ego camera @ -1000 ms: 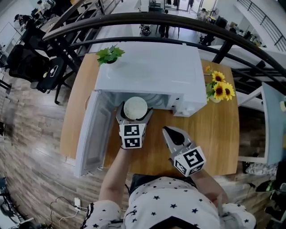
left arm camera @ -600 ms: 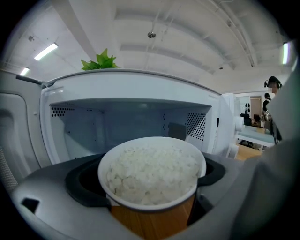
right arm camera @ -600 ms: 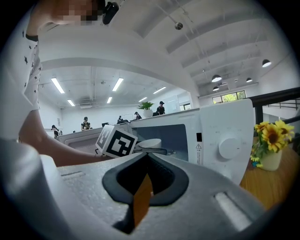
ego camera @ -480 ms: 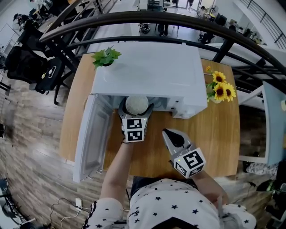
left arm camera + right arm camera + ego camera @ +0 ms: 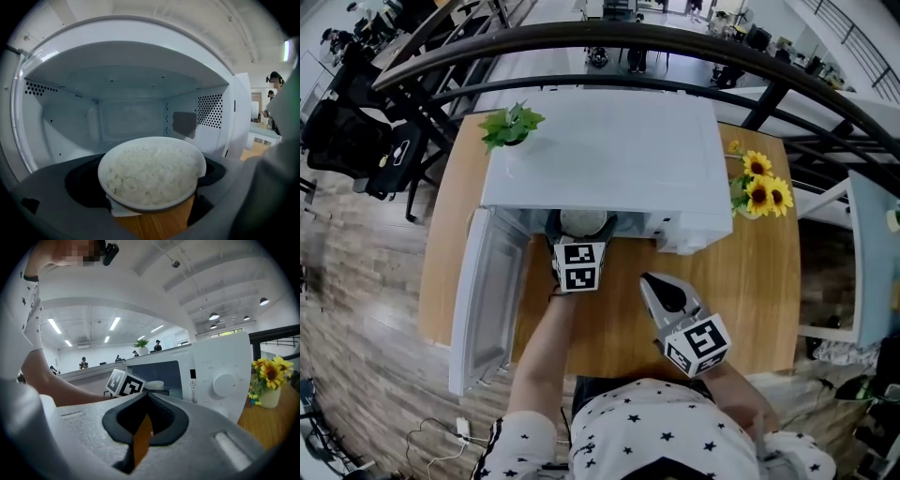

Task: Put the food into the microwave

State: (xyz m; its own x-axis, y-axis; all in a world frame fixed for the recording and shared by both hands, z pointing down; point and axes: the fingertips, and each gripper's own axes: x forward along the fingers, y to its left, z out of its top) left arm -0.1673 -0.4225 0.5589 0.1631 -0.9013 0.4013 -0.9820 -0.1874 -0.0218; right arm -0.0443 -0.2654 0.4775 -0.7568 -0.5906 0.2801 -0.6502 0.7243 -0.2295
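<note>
Rice bowl (image 5: 152, 180), one only, sits in left gripper (image 5: 581, 225) at one open microwave (image 5: 600, 150).

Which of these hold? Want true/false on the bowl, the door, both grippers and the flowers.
1. The left gripper has its jaws shut on the bowl of rice. True.
2. The microwave has its door closed. False: the door hangs open on the left.
3. The right gripper holds a spoon. False: its jaws are shut on nothing.
4. Sunflowers stand right of the microwave in the head view. True.
5. The bowl is covered with a lid. False: the rice is uncovered.
</note>
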